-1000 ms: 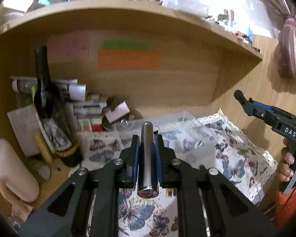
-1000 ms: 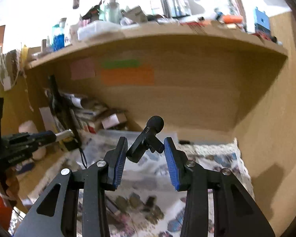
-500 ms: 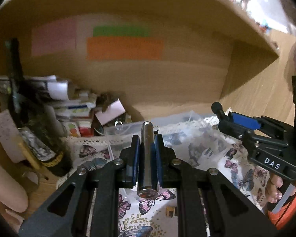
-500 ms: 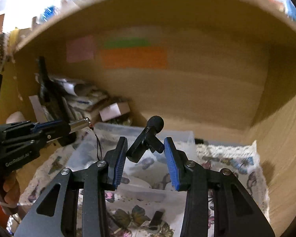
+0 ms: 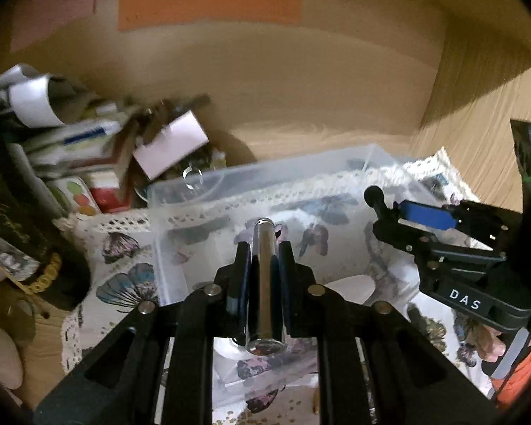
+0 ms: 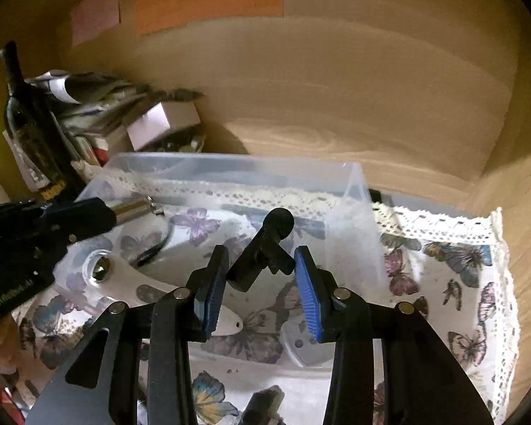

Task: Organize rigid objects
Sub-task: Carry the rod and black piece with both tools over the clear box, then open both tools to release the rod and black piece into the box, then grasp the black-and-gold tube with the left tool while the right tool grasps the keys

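My left gripper (image 5: 262,258) is shut on a silver metal cylinder (image 5: 263,283) and holds it over the clear plastic bin (image 5: 265,173). It also shows at the left of the right wrist view (image 6: 99,212), the cylinder tip (image 6: 134,207) over the bin's left side. My right gripper (image 6: 262,276) is shut on a black knobbed clamp part (image 6: 265,248), held above the bin (image 6: 357,191). It appears at the right of the left wrist view (image 5: 407,212). A white tool with a metal ring (image 6: 124,276) lies inside the bin.
A dark wine bottle (image 6: 28,120) and a heap of boxes and papers (image 5: 99,145) stand at the left back. The butterfly cloth (image 6: 453,265) covers the desk. Wooden walls (image 6: 336,88) close in behind and right. Small dark parts (image 6: 262,403) lie in front of the bin.
Both grippers have moved forward and down toward the bin, each still holding its object. The upper shelf has left the view.
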`<state>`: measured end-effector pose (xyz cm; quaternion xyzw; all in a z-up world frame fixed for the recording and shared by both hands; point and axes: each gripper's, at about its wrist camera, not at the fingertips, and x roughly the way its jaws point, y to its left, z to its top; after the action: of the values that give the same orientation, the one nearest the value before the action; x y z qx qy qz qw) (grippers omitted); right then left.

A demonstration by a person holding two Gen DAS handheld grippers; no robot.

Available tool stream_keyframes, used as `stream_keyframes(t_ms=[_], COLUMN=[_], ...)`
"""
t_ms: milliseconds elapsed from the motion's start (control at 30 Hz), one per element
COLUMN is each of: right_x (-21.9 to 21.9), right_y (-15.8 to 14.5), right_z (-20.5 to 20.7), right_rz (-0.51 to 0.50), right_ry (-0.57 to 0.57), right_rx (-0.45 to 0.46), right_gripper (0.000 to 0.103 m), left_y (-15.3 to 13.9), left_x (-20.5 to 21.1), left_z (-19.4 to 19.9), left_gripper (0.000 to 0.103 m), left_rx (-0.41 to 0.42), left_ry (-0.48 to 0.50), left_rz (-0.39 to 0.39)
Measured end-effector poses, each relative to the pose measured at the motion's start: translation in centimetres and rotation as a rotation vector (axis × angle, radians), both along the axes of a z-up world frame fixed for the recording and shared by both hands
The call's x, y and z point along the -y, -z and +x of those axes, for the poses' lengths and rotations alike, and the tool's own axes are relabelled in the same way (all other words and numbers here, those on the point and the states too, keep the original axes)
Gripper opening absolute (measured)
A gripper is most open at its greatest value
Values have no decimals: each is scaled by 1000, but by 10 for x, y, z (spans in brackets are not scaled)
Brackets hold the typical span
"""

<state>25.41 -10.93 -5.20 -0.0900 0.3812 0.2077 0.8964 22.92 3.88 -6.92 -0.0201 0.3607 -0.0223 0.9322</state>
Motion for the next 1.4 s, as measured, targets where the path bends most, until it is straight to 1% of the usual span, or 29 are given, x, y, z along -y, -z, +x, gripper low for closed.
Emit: stream_keyframes(t_ms=[67,167,433,500,533,600,633,667,700,733,767,800,833,900,967,1000,1133,1267,1400], right_x=[-3,-6,-9,-9,-8,-8,-7,-6,-5,-5,-3,-1,0,5,10,14,20,26,33], right_y=[5,10,13,10,8,2,-2,-6,-10,-13,-18,-23,-25,-32,-36,-38,-36,-24,-2], right_z=[4,6,5,2,0,-6,-10,-14,-18,-22,-27,-33,-37,-47,-58,-66,-85,-98,-101], right_rz=[-5,-17,-47,-48,-47,-47,-44,-39,-33,-28,-21,-14,-11,-3,4,9,1,-7,-48], right_ry=[-1,-5,4,5,6,7,5,2,1,1,-1,-2,-2,-6,-7,-10,-17,-12,2], right_rx=[-12,-23,-12,-5,2,22,34,45,55,63,76,89,97,117,130,140,154,129,79], right_gripper=[35,35,36,44,46,48,48,48,52,54,62,66,67,70,75,77,77,77,77], left_y=[7,12,9,5,3,-4,-8,-12,-16,-20,-23,-27,-30,-35,-39,-39,-33,-14,10], left_x=[0,2,2,2,2,2,2,2,2,2,2,2,2,3,1,1,1,9,17], left_z=[5,8,6,3,0,-8,-11,-17,-22,-27,-34,-41,-47,-59,-72,-79,-98,-109,-115], left_gripper=[15,15,15,22,25,36,39,46,55,59,69,76,80,93,99,100,102,102,102], left_rx=[-21,-33,-27,-23,-19,2,14,28,44,56,73,90,105,127,146,153,148,103,37], left_ry=[3,5,4,5,3,-1,-3,-6,-9,-12,-17,-23,-25,-26,-29,-31,-30,-4,29], left_rz=[2,7,18,14,12,13,15,18,21,23,29,35,40,52,57,57,66,91,117])
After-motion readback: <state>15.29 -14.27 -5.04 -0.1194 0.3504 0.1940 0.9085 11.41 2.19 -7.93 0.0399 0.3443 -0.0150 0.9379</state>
